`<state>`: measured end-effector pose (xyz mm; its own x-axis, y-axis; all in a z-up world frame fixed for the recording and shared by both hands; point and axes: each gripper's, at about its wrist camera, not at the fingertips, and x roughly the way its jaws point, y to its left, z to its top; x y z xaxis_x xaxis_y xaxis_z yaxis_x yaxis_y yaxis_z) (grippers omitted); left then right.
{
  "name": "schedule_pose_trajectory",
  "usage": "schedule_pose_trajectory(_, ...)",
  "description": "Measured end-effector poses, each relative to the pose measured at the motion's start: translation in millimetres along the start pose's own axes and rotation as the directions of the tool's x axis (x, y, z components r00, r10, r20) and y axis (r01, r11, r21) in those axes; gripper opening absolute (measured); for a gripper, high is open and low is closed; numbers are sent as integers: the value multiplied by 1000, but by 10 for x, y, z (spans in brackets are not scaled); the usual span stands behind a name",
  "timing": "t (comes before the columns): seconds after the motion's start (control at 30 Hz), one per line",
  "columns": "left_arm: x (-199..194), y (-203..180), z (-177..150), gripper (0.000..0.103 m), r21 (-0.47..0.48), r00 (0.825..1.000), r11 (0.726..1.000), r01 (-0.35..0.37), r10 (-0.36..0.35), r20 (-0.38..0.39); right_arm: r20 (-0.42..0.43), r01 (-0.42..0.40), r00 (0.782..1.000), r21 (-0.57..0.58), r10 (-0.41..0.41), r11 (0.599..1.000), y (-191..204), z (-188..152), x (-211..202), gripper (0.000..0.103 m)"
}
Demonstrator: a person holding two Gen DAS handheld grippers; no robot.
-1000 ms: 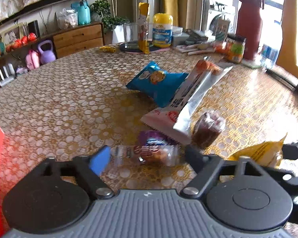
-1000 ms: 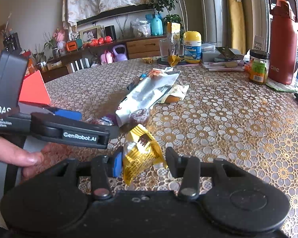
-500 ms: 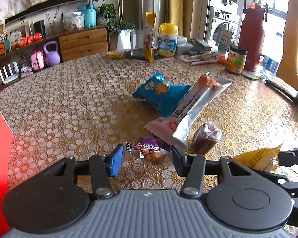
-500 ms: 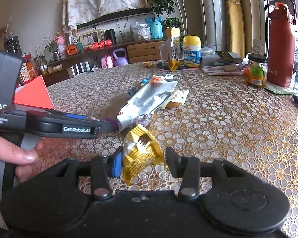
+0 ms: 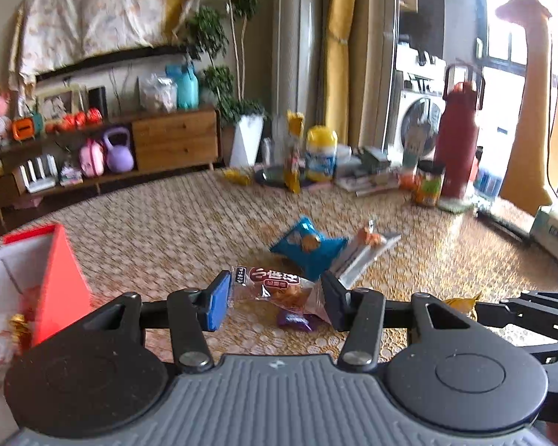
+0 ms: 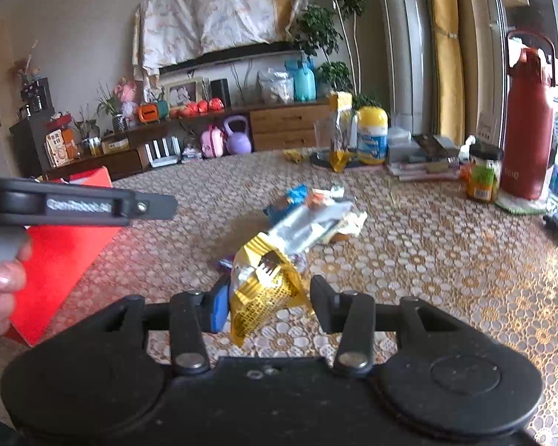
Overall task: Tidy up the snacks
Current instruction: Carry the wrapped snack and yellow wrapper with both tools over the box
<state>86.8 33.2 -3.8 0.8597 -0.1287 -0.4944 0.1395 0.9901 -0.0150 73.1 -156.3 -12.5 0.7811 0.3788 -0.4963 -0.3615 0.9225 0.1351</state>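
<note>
At far left I saw the red box [image 5: 61, 282] on the desk [image 5: 167, 230]. My left tool [image 5: 275, 299] pinched a clear-wrapped snack [image 5: 275, 286] above the desk; my right tool [image 6: 269, 303] pinched a gold snack packet [image 6: 264, 290], other snacks [image 6: 308, 219] lying beyond.

A clear-wrapped pastry packet [image 5: 275, 288] hangs crosswise above the table. A crumpled gold packet [image 6: 264, 290] is tilted upright. A blue bag [image 5: 308, 247] lies flat.

My left gripper [image 5: 275, 299] and right gripper [image 6: 269, 303] both clamped on a packet, tilted slightly down, side by side.
</note>
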Motion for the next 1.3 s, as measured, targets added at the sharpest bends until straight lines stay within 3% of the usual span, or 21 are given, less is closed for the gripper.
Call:
schedule_pose_trajectory(0.2, -430, 232, 46, 51, -24, 997, 999, -49, 50, 60, 41, -27, 999, -43, 29, 999, 194, 129, -111, 44)
schedule_pose_trajectory(0.67, -1149, 974, -115, 51, -96, 976, 978, -185, 195, 100, 92, -162, 979, -190, 182, 968, 1010, 481, -123, 44)
schedule_pose_trajectory(1.0, -1431, 1559, -312, 51, -160, 948, 942, -296, 310, 72, 88, -305, 935, -297, 344, 905, 1847, 739, 47, 44)
schedule_pose_trajectory(1.3, -1439, 1935, -527, 51, -206, 938, 920, -334, 345, 17, 25, -378, 912, -340, 410, 861, 2334, 783, 300, 44)
